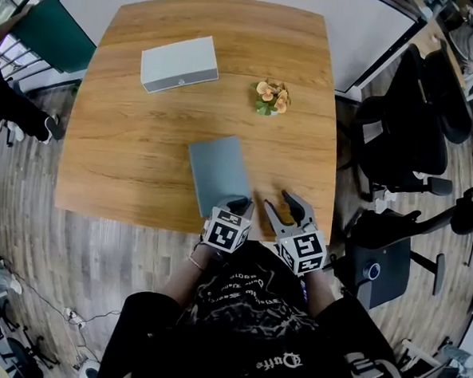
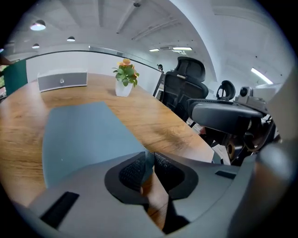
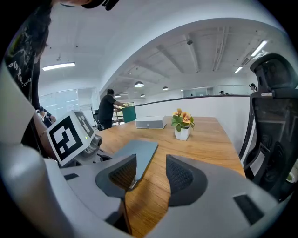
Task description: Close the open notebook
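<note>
The notebook (image 1: 218, 175) lies shut and flat on the wooden table (image 1: 119, 145), grey-blue cover up. Taking the table's middle as the dial's centre and the far edge as 12 o'clock, it sits toward 6 o'clock, close to the near edge.

The left gripper (image 1: 237, 203) points steeply down at the notebook's near right corner. In the left gripper view its jaws stand almost together, with only a thin slit between the pads (image 2: 132, 171). Through the slit show a sliver of the grey-blue cover and bare wood lower down. The notebook lies flat beyond the pads, and nothing appears to be pinched between them.

The right gripper (image 1: 279, 203) is just beside it, at about 3 o'clock from the notebook's near corner, over the table's front edge. Its jaws stand wide apart and hold nothing. Only table wood lies between them, and the notebook's corner shows just past the left pad.

Two containers stand on the far half of the table. A small white pot (image 2: 123, 88) at about 1 o'clock holds a little plant (image 3: 182, 119) with green leaves and orange-peach blooms. The plant stands upright and well apart from the notebook. A pale grey box (image 1: 179, 63) rests at about 11 o'clock with its long side roughly along the far edge. It is closed, so its contents cannot be seen.

Black office chairs (image 1: 404, 122) stand off the table's 3 o'clock side.
</note>
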Tool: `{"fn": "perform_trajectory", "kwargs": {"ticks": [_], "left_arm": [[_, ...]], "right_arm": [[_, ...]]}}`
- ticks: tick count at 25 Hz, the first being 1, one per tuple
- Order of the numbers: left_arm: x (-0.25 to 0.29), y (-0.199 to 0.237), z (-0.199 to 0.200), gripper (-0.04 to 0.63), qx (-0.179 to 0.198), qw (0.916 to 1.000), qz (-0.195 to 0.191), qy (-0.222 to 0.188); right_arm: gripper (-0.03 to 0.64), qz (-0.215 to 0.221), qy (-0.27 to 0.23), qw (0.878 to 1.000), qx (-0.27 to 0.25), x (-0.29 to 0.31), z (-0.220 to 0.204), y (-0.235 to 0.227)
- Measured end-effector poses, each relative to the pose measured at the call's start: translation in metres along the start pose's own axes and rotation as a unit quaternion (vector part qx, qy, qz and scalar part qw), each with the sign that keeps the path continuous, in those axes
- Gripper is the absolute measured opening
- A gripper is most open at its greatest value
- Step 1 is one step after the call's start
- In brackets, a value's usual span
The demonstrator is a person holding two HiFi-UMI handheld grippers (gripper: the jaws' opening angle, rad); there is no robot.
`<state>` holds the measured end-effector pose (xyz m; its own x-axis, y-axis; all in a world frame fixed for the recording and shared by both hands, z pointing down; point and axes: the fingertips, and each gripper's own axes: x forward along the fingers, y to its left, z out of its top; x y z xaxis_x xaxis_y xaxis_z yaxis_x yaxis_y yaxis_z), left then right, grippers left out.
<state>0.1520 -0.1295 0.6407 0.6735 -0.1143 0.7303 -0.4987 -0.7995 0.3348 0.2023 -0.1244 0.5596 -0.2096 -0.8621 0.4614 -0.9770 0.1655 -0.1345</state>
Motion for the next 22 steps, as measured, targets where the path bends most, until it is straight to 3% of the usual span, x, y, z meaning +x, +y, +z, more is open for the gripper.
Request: {"fn": "perform_trajectory", "kwargs": {"ticks": [4, 11, 15, 22], "left_arm": [[-0.004, -0.020, 0.001, 0.230, 0.002, 0.9981, -0.062, 0.001], [-0.013, -0.034, 0.000, 0.322, 0.022, 0.9913, -0.129, 0.011], [-0.029, -0.023, 0.013, 0.322, 0.033, 0.9943, -0.096, -0.032], [-0.080, 0.031, 0.047, 0.322, -0.022, 0.9897, -0.010, -0.141]], "right_arm": [[0.207, 0.003, -0.005, 1.000, -0.001, 0.005, 0.006, 0.002], [0.210, 0.012, -0.029, 0.999, -0.015, 0.013, 0.030, 0.012], [0.210, 0.016, -0.045, 0.999, -0.022, 0.018, 0.046, 0.015], [0.212, 0.029, -0.058, 0.997, -0.034, 0.030, 0.060, 0.031]]}}
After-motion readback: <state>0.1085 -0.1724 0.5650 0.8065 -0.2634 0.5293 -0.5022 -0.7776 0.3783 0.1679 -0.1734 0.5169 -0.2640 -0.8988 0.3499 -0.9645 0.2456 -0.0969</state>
